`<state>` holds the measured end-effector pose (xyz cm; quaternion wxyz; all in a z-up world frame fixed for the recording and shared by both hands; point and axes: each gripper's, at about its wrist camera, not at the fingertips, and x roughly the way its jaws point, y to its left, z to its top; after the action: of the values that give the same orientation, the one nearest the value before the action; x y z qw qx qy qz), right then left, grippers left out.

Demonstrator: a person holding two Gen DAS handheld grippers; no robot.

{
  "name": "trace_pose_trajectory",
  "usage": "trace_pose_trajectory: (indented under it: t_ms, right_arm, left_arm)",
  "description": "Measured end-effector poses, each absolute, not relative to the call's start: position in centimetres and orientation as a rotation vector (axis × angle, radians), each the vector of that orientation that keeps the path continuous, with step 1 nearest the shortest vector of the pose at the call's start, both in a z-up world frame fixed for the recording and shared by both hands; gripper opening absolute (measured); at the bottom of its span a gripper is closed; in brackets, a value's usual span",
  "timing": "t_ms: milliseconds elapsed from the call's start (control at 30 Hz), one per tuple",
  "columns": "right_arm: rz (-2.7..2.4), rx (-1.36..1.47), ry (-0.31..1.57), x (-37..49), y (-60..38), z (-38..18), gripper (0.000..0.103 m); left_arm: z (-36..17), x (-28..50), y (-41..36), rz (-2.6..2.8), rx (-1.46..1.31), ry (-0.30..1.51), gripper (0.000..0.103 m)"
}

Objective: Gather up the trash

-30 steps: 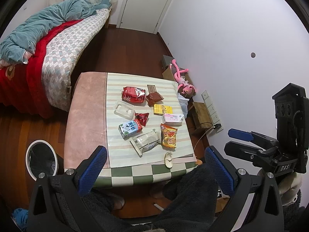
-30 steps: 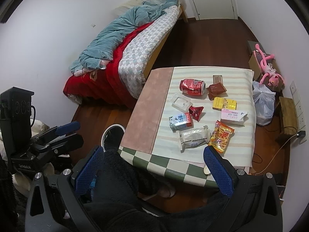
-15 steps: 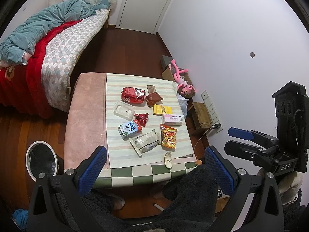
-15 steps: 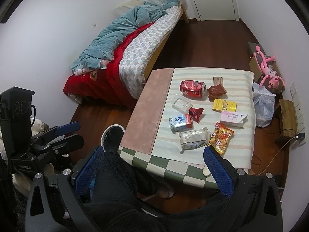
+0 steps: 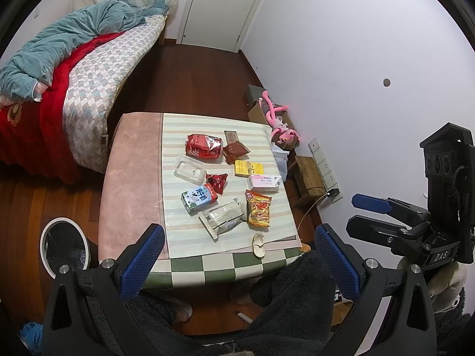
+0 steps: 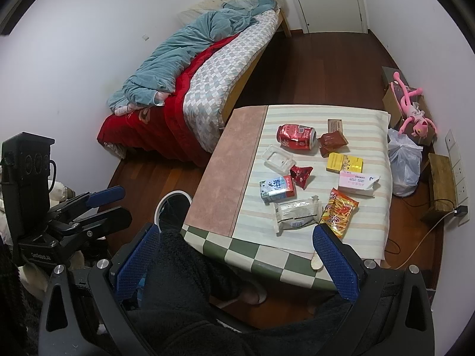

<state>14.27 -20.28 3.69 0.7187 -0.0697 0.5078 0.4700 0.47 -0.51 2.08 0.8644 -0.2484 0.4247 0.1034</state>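
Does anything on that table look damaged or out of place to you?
Yes. The red can lies on its side, dented and crumpled. Around it are torn, emptied wrappers, such as the clear plastic one and a small red one. A pale scrap sits right at the table's near edge.

Only slight drift. In the right wrist view, red can [image 6: 296,137] and milk carton [image 6: 277,189] slid a touch toward 6 o'clock in frame; left gripper [image 6: 122,204] edged toward 2 o'clock. In the left wrist view, right gripper [image 5: 354,213] nudged faintly toward 12 o'clock.
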Motion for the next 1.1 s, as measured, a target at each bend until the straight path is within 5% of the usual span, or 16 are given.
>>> trace_pose_trajectory:
  t_ms: [1100]
  right_arm:
    - [1.048,-0.154,1.099,14.48,-20.08,4.54,0.103]
  left_arm:
    - [1.95,0.25,-0.54,0.219,-0.506,0.883,0.103]
